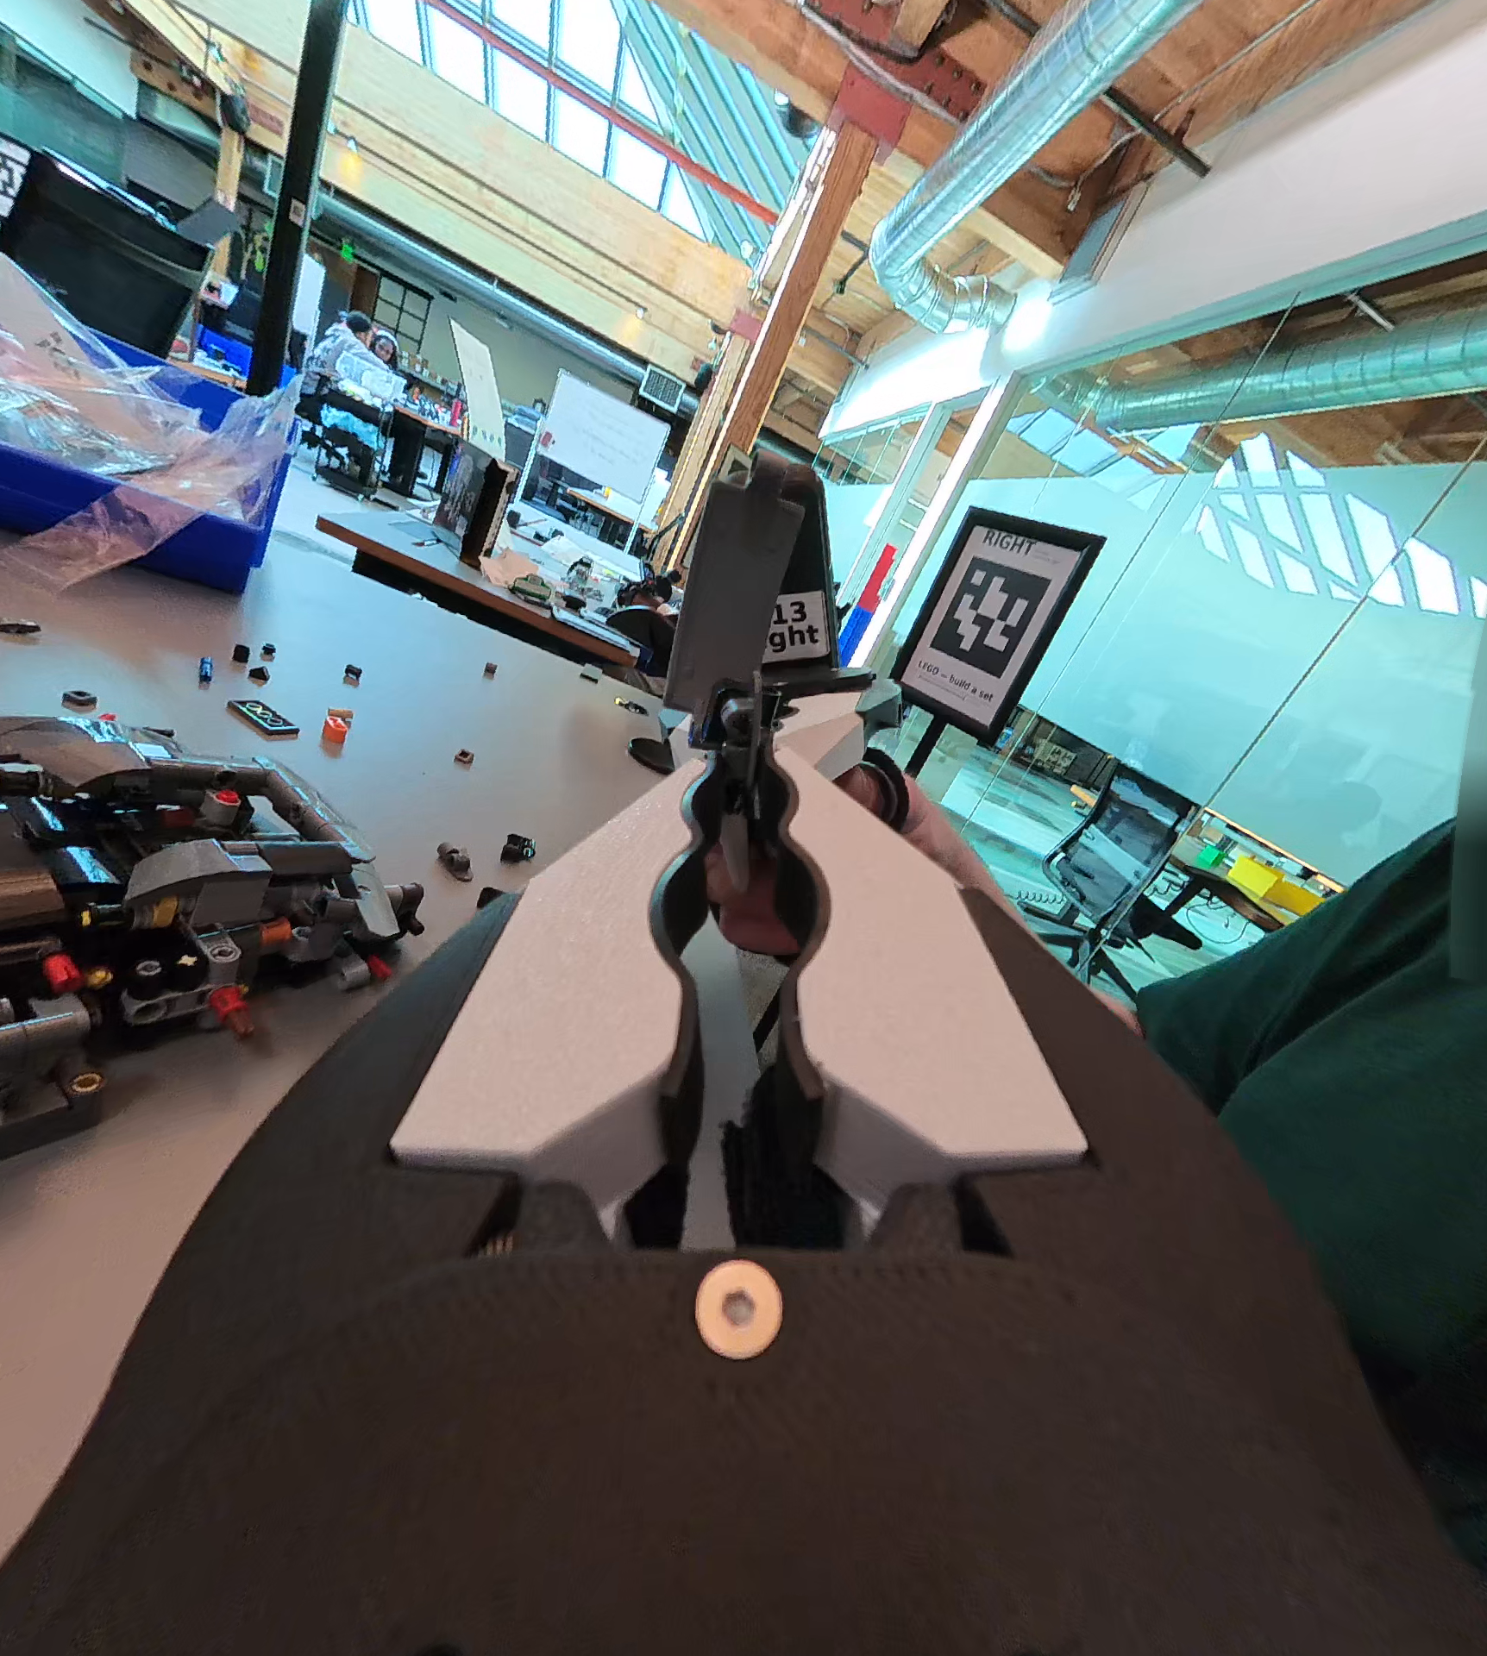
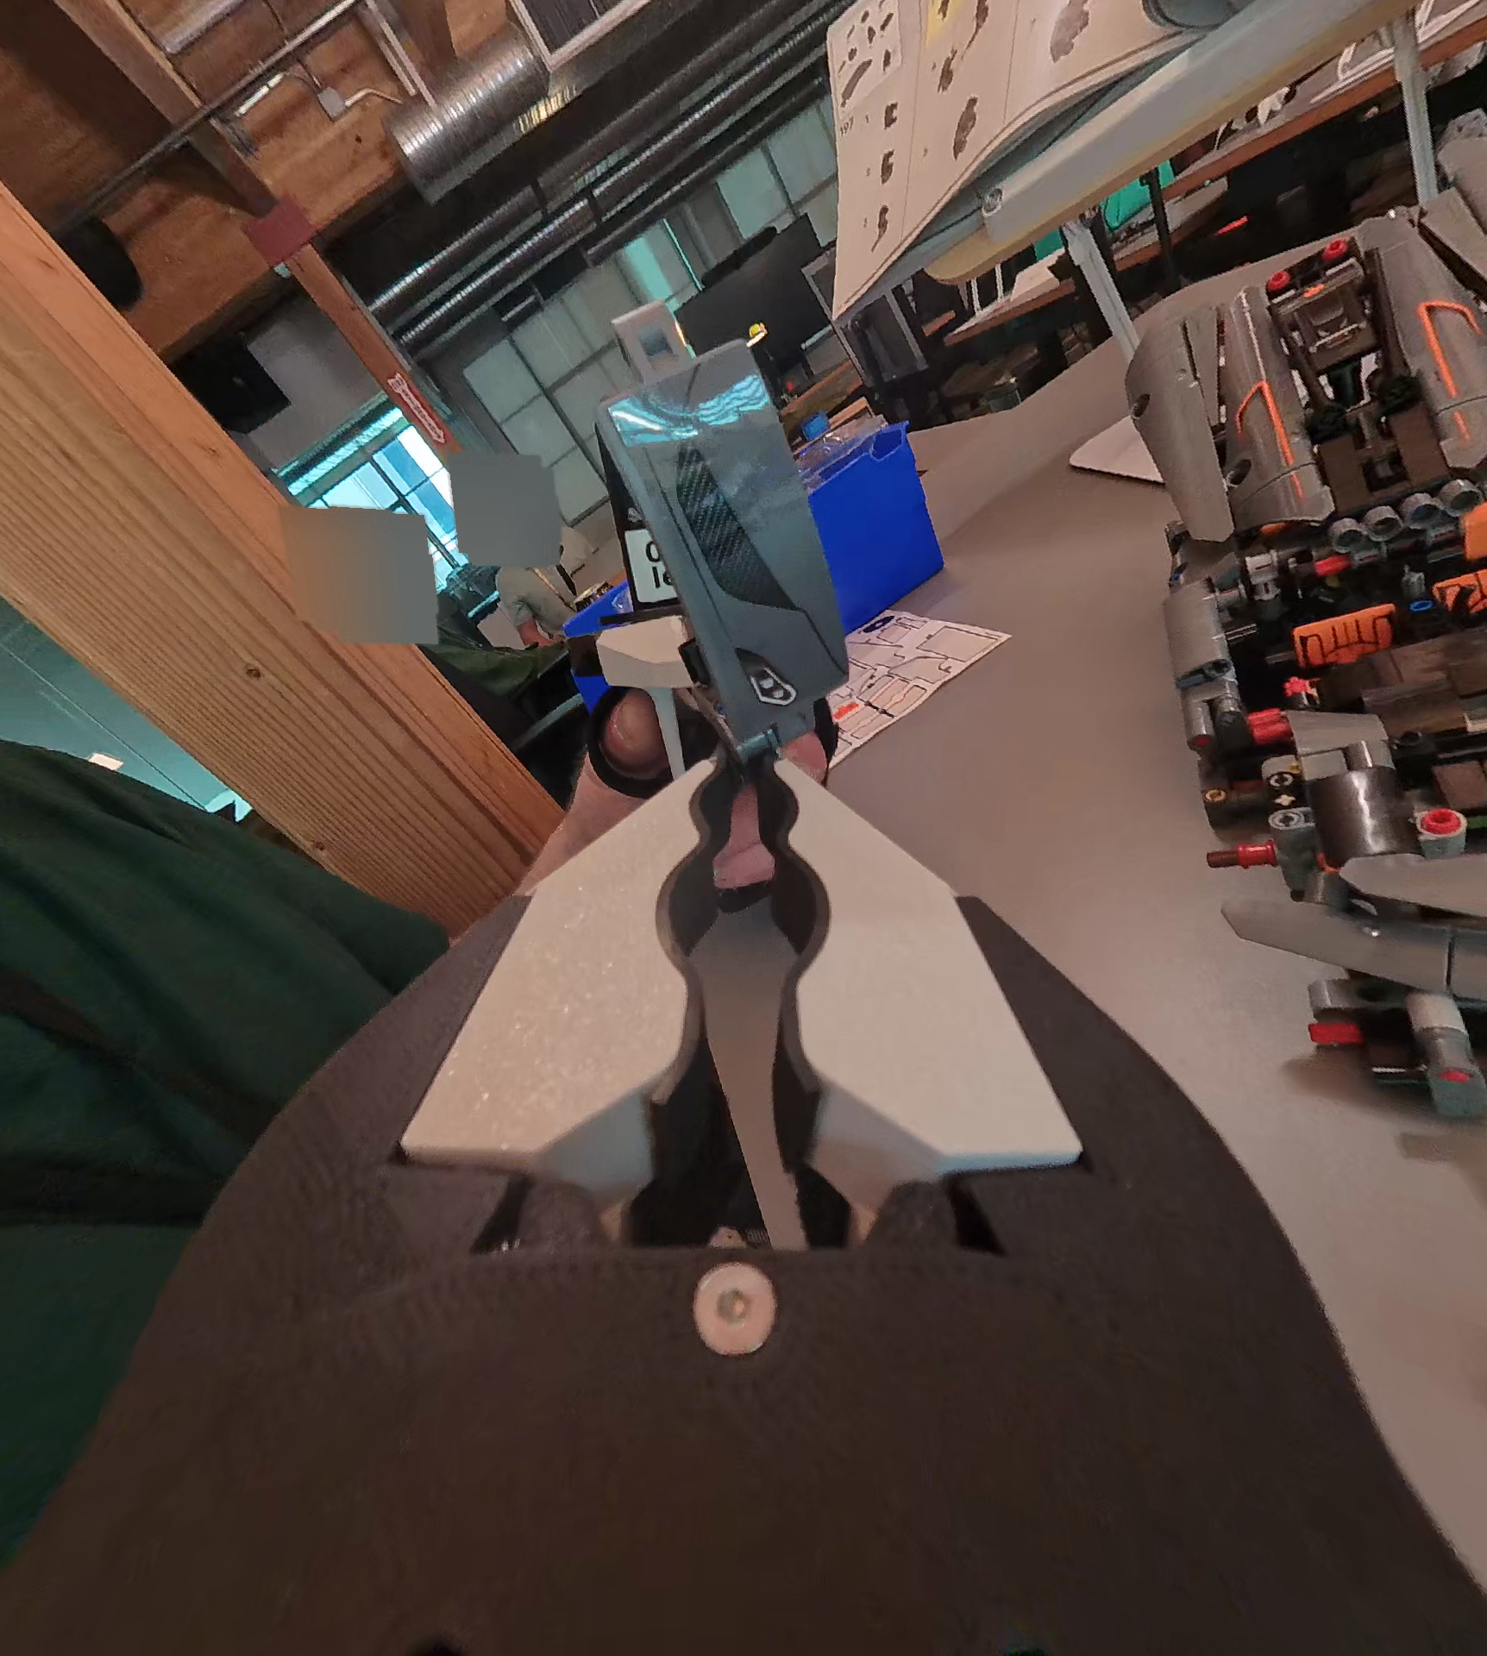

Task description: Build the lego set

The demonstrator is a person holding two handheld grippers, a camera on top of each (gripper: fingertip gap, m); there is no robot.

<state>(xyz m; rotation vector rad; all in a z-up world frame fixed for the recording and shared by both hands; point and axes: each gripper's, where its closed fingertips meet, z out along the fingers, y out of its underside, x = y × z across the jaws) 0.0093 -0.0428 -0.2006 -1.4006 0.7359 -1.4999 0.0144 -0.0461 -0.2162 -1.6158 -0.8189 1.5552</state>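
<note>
A grey Lego panel (image 1: 735,573) is held upright in the air between my two grippers, which face each other. My left gripper (image 1: 735,771) is shut on the small dark connector at the panel's lower end. In the right wrist view the panel (image 2: 722,538) shows its front, with a dark patterned sticker. My right gripper (image 2: 749,766) is shut on its lower edge. The half-built grey, black and orange Lego car (image 1: 95,896) lies on the table to the left; in the right wrist view the car (image 2: 1394,627) is to the right.
Small loose parts (image 1: 337,726) lie scattered on the grey table (image 1: 471,681). A blue bin (image 1: 95,502) holds clear plastic bags. A sticker sheet (image 2: 919,663) lies flat; an instruction book (image 2: 946,116) sits on a stand. A framed marker sign (image 1: 1000,618) stands behind. A green sleeve (image 1: 1394,1120) is close by. The grippers are tip to tip, or close to it. The car (image 2: 1394,627) is about 20 centimetres from both grippers' fingertips.
</note>
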